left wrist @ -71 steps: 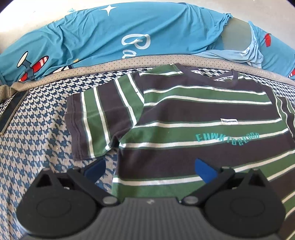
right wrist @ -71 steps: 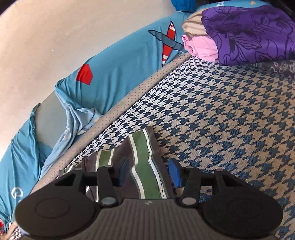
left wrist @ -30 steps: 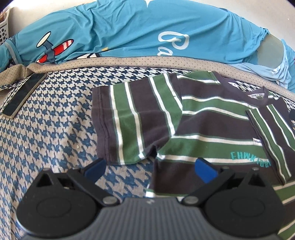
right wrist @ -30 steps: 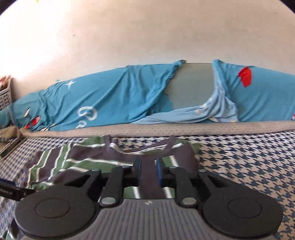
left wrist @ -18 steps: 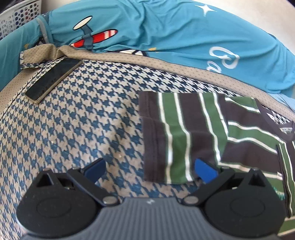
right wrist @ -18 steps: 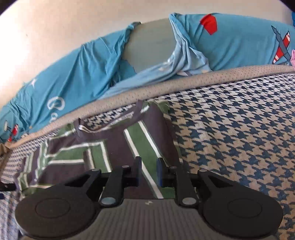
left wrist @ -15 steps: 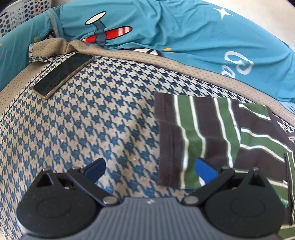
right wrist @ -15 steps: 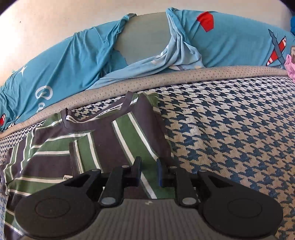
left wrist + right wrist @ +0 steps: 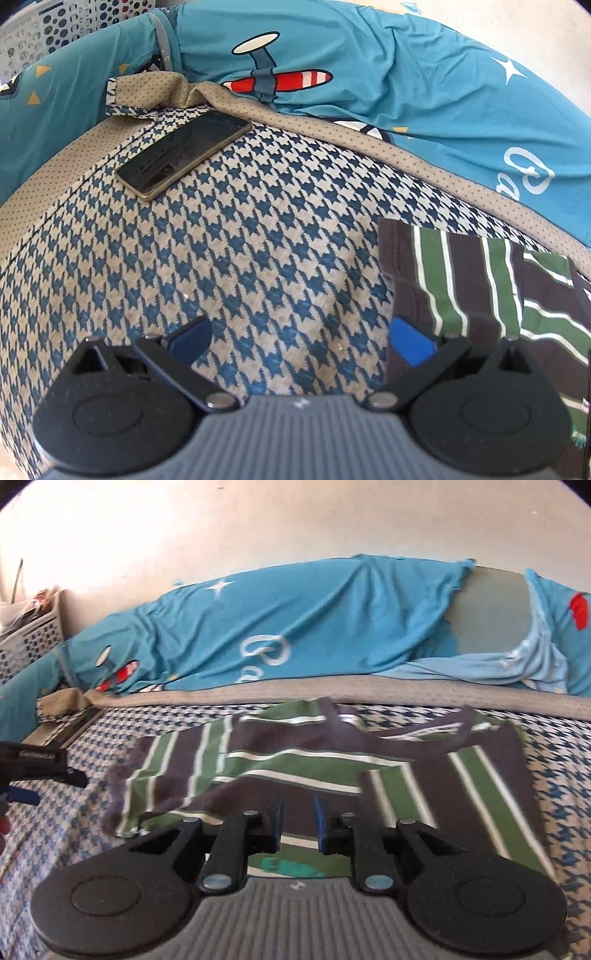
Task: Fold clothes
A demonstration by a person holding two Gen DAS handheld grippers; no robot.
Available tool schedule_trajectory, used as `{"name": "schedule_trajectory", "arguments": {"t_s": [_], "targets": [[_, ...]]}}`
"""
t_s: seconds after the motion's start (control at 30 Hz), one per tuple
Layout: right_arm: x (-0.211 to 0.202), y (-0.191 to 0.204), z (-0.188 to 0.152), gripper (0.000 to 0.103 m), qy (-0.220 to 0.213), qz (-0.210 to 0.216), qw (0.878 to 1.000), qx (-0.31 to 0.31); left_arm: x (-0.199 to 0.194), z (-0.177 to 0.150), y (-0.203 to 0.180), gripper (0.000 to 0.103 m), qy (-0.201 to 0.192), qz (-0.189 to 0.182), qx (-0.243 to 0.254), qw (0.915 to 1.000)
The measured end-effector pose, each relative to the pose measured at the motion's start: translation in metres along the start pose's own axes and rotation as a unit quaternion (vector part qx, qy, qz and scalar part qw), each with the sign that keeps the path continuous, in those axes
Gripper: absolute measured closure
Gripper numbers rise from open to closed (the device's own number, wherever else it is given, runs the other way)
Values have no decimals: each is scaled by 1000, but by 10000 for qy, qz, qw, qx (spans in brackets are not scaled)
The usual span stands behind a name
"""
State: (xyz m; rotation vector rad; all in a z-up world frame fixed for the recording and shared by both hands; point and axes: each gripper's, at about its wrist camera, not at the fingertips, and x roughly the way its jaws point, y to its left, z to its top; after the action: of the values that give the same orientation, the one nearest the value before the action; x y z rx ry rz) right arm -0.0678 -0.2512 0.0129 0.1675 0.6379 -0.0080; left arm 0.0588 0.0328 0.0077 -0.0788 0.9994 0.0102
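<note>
Houndstooth bedspread [image 9: 258, 258] is carrying the striped T-shirt [image 9: 369, 775], lying near its taupe border. Left gripper [image 9: 299, 341] is hovering wide beside the sleeve; right gripper [image 9: 298, 821], narrow and apparently empty, risks dragging the folded sleeve loose.

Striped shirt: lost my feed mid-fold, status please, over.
Left hand-held gripper open, beside spread sleeve. Right hand-held gripper nearly closed, holding nothing, over striped shirt. Phone at the bedspread's corner, apart from the shirt.
</note>
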Motion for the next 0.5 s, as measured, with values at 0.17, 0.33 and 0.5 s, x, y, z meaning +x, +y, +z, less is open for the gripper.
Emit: {"name": "schedule_trajectory", "arguments": {"t_s": [0.17,0.33,0.5], "targets": [[26,68,-5,85,4,608,9963,-603,-4,8,11,0,30,-91,-295,9995],[50,125,-11,74,39,1009,9873,-1226,-7,15,18,0,24,-113,-492,9987],[75,161,-20,65,-6,1040,9801,-1692,-10,18,25,0,2,-182,-670,9976]]}}
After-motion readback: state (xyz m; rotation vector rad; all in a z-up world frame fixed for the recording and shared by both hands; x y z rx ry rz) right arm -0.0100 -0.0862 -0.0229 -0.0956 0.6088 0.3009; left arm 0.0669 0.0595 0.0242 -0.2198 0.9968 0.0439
